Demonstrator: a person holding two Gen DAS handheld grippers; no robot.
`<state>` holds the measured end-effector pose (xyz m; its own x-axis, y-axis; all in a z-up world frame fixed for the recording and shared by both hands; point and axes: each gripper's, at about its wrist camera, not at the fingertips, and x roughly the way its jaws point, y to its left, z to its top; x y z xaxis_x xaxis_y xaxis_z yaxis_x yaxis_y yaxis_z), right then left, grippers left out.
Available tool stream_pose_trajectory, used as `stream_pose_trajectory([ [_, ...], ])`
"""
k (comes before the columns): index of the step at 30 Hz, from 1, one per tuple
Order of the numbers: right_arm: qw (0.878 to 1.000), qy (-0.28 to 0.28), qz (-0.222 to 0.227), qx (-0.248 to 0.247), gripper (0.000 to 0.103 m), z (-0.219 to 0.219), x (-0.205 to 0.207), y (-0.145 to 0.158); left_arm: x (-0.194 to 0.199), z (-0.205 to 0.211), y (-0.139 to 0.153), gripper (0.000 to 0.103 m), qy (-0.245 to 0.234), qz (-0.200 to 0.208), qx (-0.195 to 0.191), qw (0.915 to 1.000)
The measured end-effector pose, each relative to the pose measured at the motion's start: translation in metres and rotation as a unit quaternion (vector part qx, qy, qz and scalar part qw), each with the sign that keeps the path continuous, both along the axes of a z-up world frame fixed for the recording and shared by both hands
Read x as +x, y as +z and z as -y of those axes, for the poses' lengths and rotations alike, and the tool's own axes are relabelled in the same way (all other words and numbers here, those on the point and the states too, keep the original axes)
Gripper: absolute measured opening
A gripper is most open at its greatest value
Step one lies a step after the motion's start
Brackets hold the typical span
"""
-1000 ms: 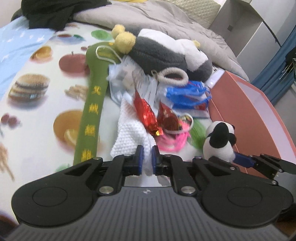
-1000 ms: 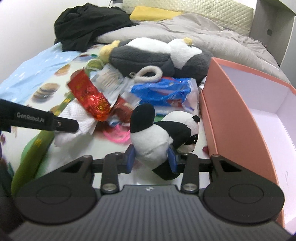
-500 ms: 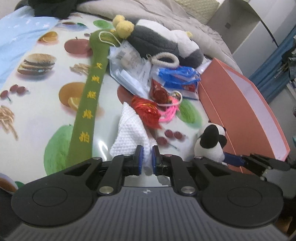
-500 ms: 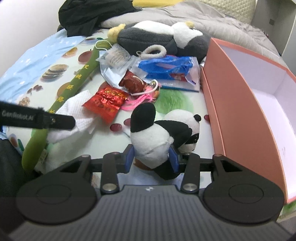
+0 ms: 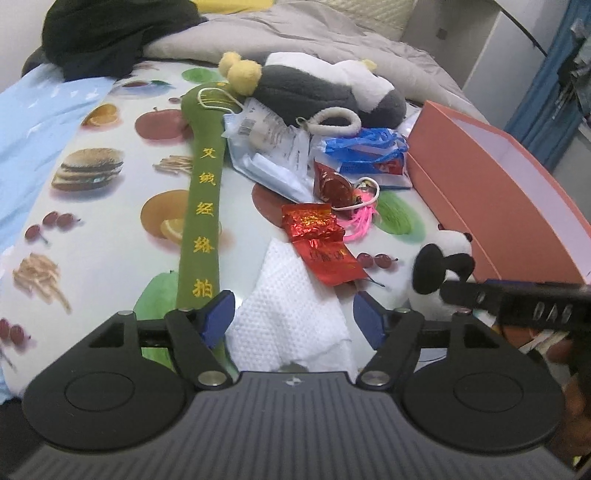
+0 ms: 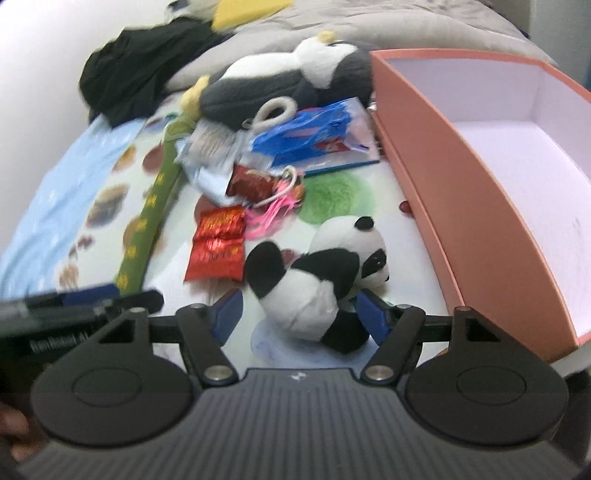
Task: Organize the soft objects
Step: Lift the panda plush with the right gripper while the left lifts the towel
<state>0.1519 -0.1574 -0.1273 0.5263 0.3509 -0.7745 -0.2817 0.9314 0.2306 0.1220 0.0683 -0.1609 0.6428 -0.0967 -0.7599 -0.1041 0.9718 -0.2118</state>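
My left gripper (image 5: 295, 314) has its jaws opening. A white waffle cloth (image 5: 291, 325) lies slack on the bed between the blue pads, which stand clear of it. My right gripper (image 6: 300, 312) is opening too. The small panda plush (image 6: 314, 280) sits on the bed between its pads, with a gap at the left pad. In the left wrist view that panda (image 5: 439, 266) is at the right, behind the right gripper's finger (image 5: 517, 299). A large grey and white plush (image 5: 314, 88) lies at the back.
An open pink box (image 6: 461, 192) with a white inside stands at the right. A long green stuffed strip (image 5: 203, 192), a red foil packet (image 5: 317, 240), a blue plastic bag (image 5: 365, 151) and pink strings litter the fruit-print sheet. A black garment (image 5: 110, 33) is piled far left.
Both grippers' jaws have spread apart. The left let go of the white cloth, and the right let go of the small panda, which now rests on the bed. Both views shifted slightly.
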Motion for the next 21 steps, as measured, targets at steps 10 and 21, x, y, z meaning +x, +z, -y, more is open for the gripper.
stream_pose_trajectory([
  [10,0.993,-0.1,-0.013,0.059,0.064,0.012,0.015,-0.002,0.018,0.008,-0.022,0.072,-0.041,0.01,0.041,0.9983],
  [21,0.984,-0.149,-0.058,0.073,0.049,0.015,0.024,-0.02,0.029,0.016,-0.038,0.057,-0.049,-0.002,0.048,0.9976],
])
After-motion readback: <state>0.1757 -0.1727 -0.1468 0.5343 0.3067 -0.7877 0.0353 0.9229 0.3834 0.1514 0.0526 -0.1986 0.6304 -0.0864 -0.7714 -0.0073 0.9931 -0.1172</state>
